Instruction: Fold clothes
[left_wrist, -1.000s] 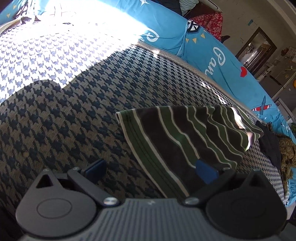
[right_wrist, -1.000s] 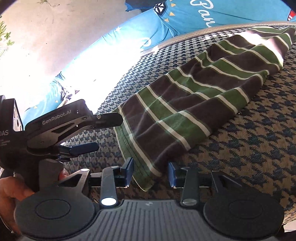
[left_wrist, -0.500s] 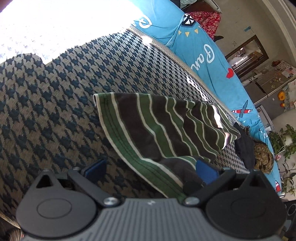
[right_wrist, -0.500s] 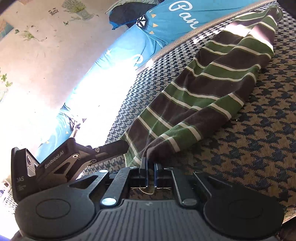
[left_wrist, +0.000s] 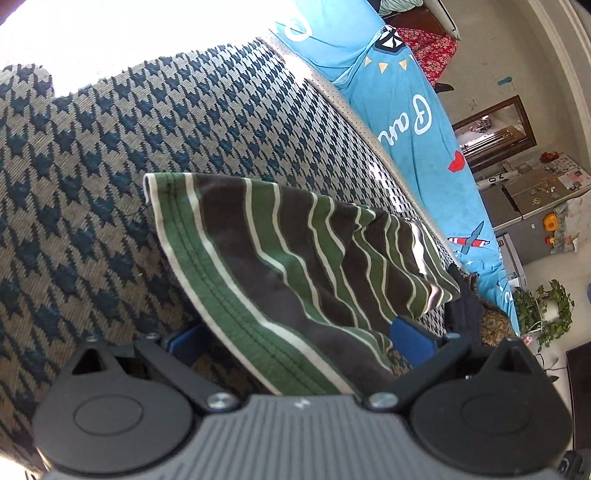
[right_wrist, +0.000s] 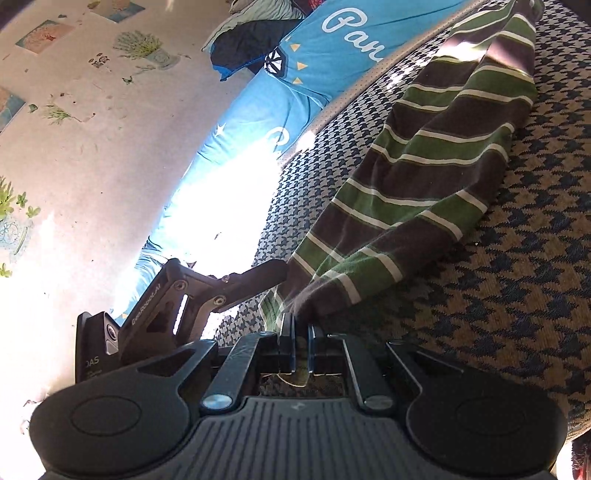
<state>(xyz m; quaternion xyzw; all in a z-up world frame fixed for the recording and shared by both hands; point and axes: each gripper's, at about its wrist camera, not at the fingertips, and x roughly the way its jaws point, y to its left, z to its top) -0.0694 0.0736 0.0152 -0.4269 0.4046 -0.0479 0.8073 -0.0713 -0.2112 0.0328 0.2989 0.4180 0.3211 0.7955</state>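
The right gripper (right_wrist: 300, 341) is clamped on the shirt (right_wrist: 424, 184) hem, the left gripper (left_wrist: 295, 341) gapes around its 6 o'clock edge; the shirt lies bunched on the bed (left_wrist: 92, 184), folding seemingly unfinished.

- A houndstooth-covered surface (left_wrist: 110, 177) (blue on beige) carries everything.
- The striped garment (left_wrist: 295, 251) lies on it.
- Dark clothes (left_wrist: 463, 306) sit at its far end.
- Blue printed sheet (left_wrist: 417, 110) runs along its edge.

"GenRobot.AI" on the left tongs (right_wrist: 280, 273); "Pan" on the blue sheet (right_wrist: 332, 44).
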